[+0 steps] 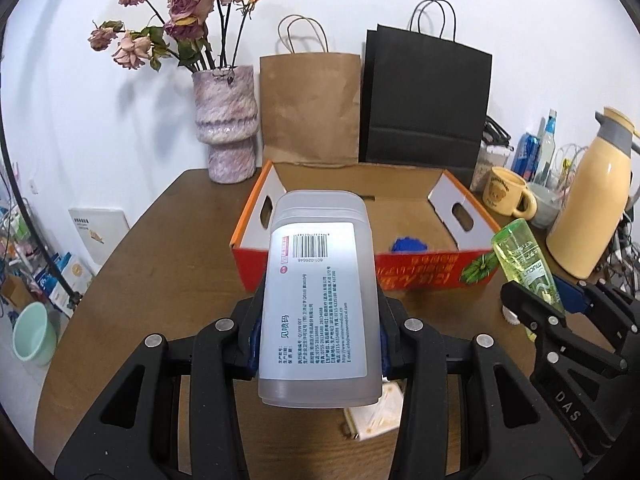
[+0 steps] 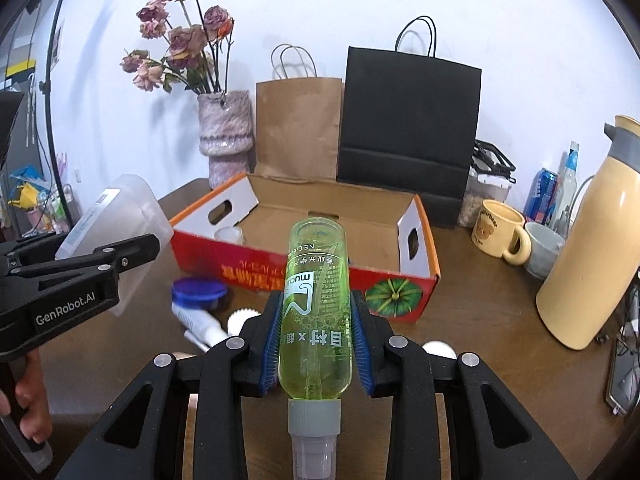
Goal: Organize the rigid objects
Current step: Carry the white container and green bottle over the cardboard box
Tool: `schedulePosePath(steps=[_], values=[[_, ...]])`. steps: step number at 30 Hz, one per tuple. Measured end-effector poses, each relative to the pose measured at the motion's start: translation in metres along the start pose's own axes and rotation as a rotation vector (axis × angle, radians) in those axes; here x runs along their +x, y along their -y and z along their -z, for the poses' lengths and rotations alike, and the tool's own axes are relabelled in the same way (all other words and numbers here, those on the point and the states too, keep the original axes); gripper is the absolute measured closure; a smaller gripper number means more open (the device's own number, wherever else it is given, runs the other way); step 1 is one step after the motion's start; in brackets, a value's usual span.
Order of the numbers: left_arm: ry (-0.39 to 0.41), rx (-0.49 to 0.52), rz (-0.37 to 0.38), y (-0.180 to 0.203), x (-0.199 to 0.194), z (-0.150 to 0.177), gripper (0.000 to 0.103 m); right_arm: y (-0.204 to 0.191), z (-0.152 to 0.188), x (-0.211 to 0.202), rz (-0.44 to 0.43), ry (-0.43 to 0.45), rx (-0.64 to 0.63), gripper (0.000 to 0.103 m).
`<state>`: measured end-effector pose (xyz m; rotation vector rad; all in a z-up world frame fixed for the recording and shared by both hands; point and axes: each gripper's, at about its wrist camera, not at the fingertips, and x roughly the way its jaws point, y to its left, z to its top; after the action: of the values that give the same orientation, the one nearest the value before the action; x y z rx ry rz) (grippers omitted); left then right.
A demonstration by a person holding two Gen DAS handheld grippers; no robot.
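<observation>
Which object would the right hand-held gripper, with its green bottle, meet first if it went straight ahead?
Probably the near red wall of the cardboard box, met by the green bottle first; if held higher, it clears into the box.

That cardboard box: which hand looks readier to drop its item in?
Probably left. The left gripper holds the translucent container pointing at the cardboard box; the right gripper with the green bottle seems slightly farther back.

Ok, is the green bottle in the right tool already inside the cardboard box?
No. The green bottle is clamped in the right tool, held short of the cardboard box, on its near side.
</observation>
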<state>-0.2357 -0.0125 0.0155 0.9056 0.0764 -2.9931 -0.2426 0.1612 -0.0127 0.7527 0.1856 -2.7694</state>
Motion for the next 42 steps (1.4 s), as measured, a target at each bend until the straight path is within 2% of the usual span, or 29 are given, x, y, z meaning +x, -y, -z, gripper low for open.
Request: schedulePosePath(steps=[19, 42], values=[[0.049, -0.079, -0.008, -0.004, 0.045, -0.047, 0.065, 0.019, -0.046, 0.053, -0.002, 0.036, 0.054, 0.068], [0.010, -0.076, -0.039, -0.001, 0.125, -0.084, 0.065, 0.031, -0.079, 0.135, 0.002, -0.019, 0.035, 0.068]])
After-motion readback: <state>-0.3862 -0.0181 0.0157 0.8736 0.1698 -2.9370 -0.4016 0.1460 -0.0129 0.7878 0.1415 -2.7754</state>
